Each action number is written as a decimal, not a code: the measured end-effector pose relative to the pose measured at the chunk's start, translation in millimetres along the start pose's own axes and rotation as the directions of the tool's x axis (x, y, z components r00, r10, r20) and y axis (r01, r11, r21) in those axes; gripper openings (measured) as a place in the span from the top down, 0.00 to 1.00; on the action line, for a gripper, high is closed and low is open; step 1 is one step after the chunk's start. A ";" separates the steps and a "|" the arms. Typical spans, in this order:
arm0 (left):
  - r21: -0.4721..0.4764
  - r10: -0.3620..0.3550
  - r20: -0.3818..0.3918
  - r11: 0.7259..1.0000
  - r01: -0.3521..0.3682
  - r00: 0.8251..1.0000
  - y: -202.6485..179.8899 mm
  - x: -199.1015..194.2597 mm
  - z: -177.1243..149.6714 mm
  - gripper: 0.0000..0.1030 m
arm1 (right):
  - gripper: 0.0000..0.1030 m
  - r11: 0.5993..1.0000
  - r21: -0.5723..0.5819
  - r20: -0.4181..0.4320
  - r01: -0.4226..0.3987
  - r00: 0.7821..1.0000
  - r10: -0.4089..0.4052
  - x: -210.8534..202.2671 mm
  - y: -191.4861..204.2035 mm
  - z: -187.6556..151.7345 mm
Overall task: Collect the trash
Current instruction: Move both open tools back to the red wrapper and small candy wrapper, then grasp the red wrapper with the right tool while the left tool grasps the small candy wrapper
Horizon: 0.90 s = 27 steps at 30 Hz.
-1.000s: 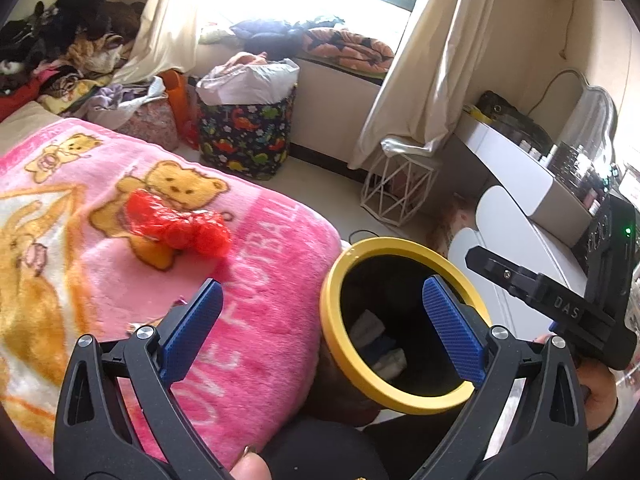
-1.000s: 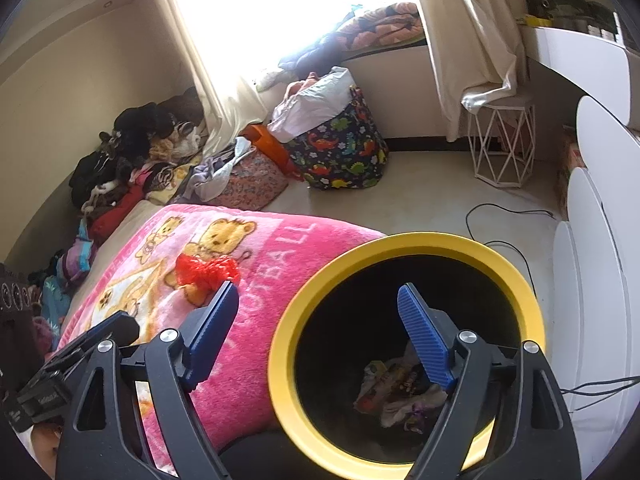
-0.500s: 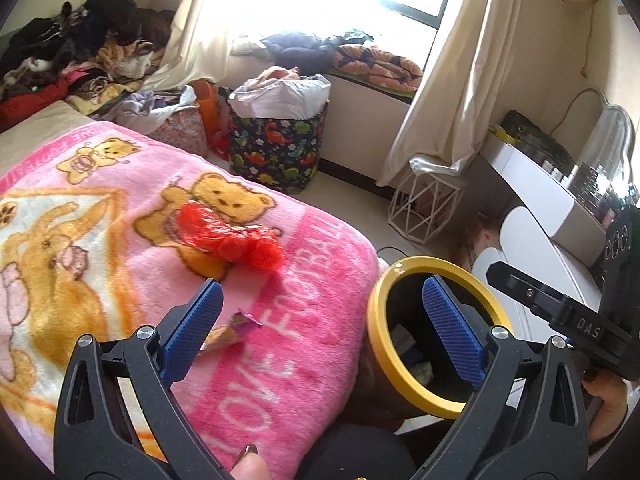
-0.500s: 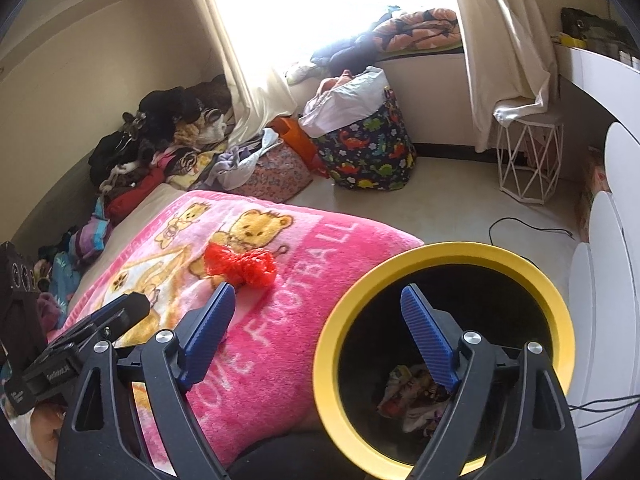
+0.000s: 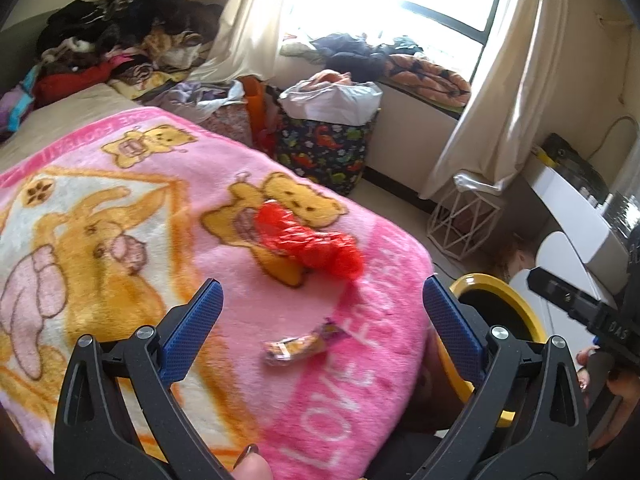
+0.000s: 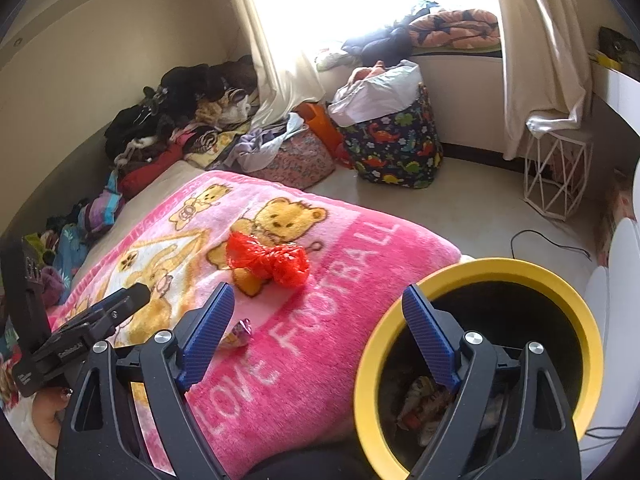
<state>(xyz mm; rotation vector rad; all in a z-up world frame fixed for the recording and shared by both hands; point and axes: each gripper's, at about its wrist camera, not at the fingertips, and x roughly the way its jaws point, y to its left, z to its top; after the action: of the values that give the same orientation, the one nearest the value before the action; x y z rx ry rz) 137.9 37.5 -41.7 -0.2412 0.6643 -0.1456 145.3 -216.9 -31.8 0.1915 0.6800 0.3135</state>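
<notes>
A crumpled red plastic bag [image 5: 310,242] [image 6: 267,258] lies on the pink bear blanket [image 5: 120,216] [image 6: 328,312]. A small candy wrapper [image 5: 300,344] [image 6: 239,334] lies nearer, by the blanket's lettering. A black bin with a yellow rim [image 5: 506,300] [image 6: 500,276] stands at the bed's right corner with wrappers inside. My left gripper [image 5: 320,316] is open and empty, just above the wrapper. My right gripper [image 6: 316,320] is open and empty, between blanket and bin. The left tool's body [image 6: 80,340] shows at the left of the right wrist view.
A dinosaur-print bag [image 5: 324,152] [image 6: 396,152] stuffed with laundry stands on the floor by the window. Clothes are piled [image 5: 120,48] at the bed's far end. A white wire stool [image 5: 464,216] [image 6: 556,176] and white furniture [image 5: 580,208] stand right. A cable [image 6: 548,240] lies on the floor.
Both grippers have swung left, away from the bin and over the blanket. The candy wrapper has come into view between the left gripper's fingers. Both stay open.
</notes>
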 end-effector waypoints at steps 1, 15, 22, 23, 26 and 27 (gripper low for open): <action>-0.005 0.004 -0.003 1.000 -0.004 1.000 3.0 1.1 -0.4 0.11 | 0.19 1.000 -0.007 -0.004 -0.003 1.000 0.003 4.1 2.9 1.3; 0.026 0.018 -0.118 1.000 -0.015 0.993 34.5 37.5 -22.7 0.11 | 0.18 0.998 -0.065 -0.075 -0.025 0.997 0.020 62.0 25.1 8.0; 0.127 0.002 -0.191 0.992 0.023 0.982 18.5 62.7 -36.6 0.11 | 0.18 0.999 -0.048 -0.124 -0.019 0.992 0.013 97.2 19.3 14.5; 0.145 0.000 -0.201 0.989 0.030 0.980 15.4 66.8 -38.9 0.11 | 0.18 0.999 -0.046 -0.135 -0.020 0.991 0.013 103.5 18.7 15.8; 0.173 -0.001 -0.221 0.984 0.040 0.975 9.4 77.0 -44.1 0.13 | 0.18 0.999 -0.048 -0.161 -0.018 0.987 0.010 121.7 18.5 18.1; 0.180 0.000 -0.227 0.983 0.042 0.974 7.9 80.3 -45.6 0.14 | 0.18 0.998 -0.052 -0.172 -0.021 0.985 0.012 130.1 19.2 19.7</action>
<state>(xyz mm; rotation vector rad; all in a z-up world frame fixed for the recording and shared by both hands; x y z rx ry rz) 172.3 20.2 -126.0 -0.0535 0.8702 -0.2561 249.2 -155.5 -87.7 0.1200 0.8399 0.3660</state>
